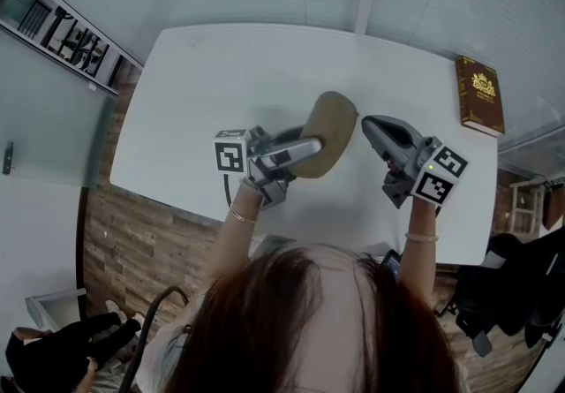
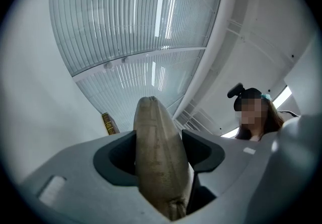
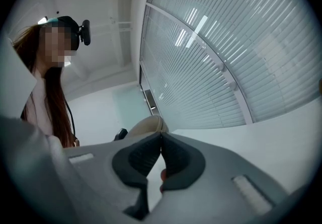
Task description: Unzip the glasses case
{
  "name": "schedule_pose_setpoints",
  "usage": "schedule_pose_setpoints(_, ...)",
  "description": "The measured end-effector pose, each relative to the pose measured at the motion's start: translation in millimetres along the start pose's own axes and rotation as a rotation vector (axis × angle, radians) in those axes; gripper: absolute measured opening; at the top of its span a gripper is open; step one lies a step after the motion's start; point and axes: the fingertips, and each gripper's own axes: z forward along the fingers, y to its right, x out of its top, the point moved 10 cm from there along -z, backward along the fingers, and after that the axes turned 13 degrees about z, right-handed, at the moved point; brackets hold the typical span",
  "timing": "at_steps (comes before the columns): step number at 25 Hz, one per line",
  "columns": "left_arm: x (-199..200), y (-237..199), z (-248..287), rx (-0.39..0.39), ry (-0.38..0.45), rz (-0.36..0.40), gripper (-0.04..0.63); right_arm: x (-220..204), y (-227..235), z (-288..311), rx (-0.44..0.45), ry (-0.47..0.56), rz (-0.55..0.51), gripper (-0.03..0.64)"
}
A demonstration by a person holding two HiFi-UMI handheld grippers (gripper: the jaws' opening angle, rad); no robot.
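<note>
One tan, oval fabric glasses case (image 1: 329,122) sits clamped edge-on in the left gripper (image 1: 305,151) over the white table (image 1: 203,73). Its seam seems closed, so unzipping looks unstarted. The right gripper (image 1: 366,124), jaws pressed together on nothing I can make out, points at the case's end; bare tabletop surrounds them, the brown book (image 1: 479,95) well apart near the right edge.

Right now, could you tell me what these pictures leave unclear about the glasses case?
- Zip pull: too small in head view; the right gripper and its shut fingers block it.
- How far the glasses case is unzipped: left gripper covers its side.
- Book title: too small, head view.
</note>
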Motion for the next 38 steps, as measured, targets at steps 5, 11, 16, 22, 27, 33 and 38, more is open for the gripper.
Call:
schedule_pose_setpoints(5, 2, 2, 0, 0.024, 0.022, 0.005, 0.279, -1, -1, 2, -0.009, -0.005, 0.004, 0.003)
schedule_pose_setpoints(11, 4, 0, 2, 0.043, 0.058, 0.008, 0.279, -3, -2, 4, -0.024, 0.010, 0.031, 0.003)
schedule_pose_setpoints(16, 2, -2, 3, 0.055, 0.070, 0.003, 0.279, -3, -1, 3, -0.039, 0.013, 0.035, 0.003)
schedule_pose_setpoints(22, 3, -3, 1, 0.077, 0.111, -0.005, 0.281, -5, -5, 9, -0.070, 0.012, 0.030, 0.005)
schedule_pose_setpoints(27, 5, -6, -3, 0.091, 0.127, -0.003, 0.281, -5, -5, 14, -0.082, 0.005, 0.028, 0.005)
schedule_pose_setpoints(33, 3, -3, -2, 0.086, 0.174, -0.078, 0.281, -10, -7, 19, -0.100, -0.002, 0.017, 0.006)
schedule_pose_setpoints(38, 5, -2, -4, 0.110, 0.176, -0.065, 0.281, -11, -8, 22, -0.110, -0.007, 0.031, 0.006)
